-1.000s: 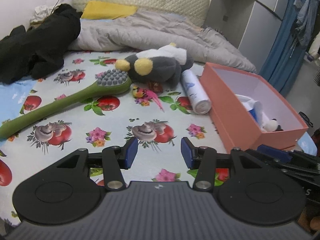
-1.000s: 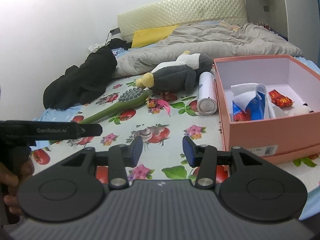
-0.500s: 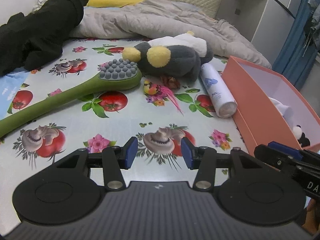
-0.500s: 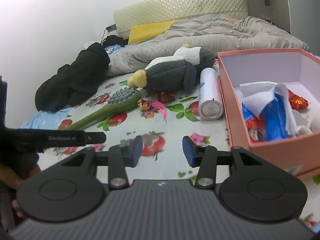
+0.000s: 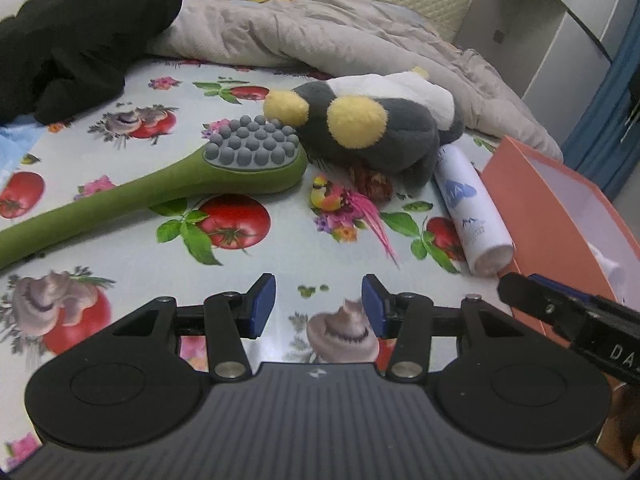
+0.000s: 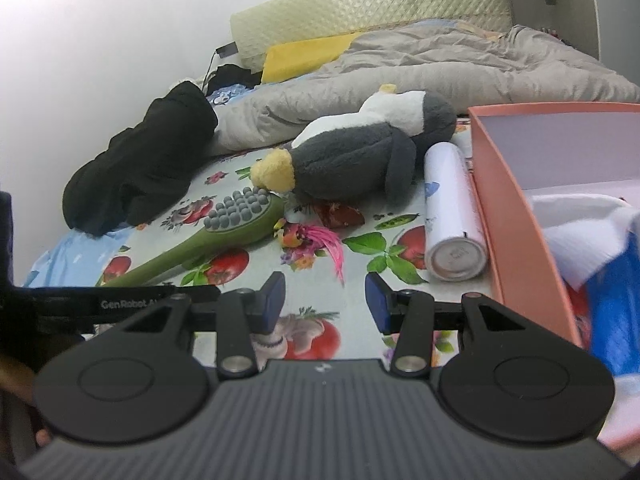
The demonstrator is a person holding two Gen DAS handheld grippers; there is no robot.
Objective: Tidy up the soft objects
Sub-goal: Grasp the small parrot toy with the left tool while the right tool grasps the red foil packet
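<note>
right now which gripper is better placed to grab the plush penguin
Probably the left gripper: open, empty, aimed toward the plush penguin. The right gripper, also open, sits nearer the pink box and white can.

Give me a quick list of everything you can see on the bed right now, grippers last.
plush penguin: 1, grey, white and yellow, mid-bed
massage brush: 1, green with grey nubs, left of penguin
spray can: 1, white, lying beside box
box: 1, salmon, open, right side, holding white and blue items
black clothing: 1 heap, far left
quilt: 1, grey, behind penguin
pillow: 1, yellow, at headboard
left gripper: open, empty
right gripper: open, empty
</note>
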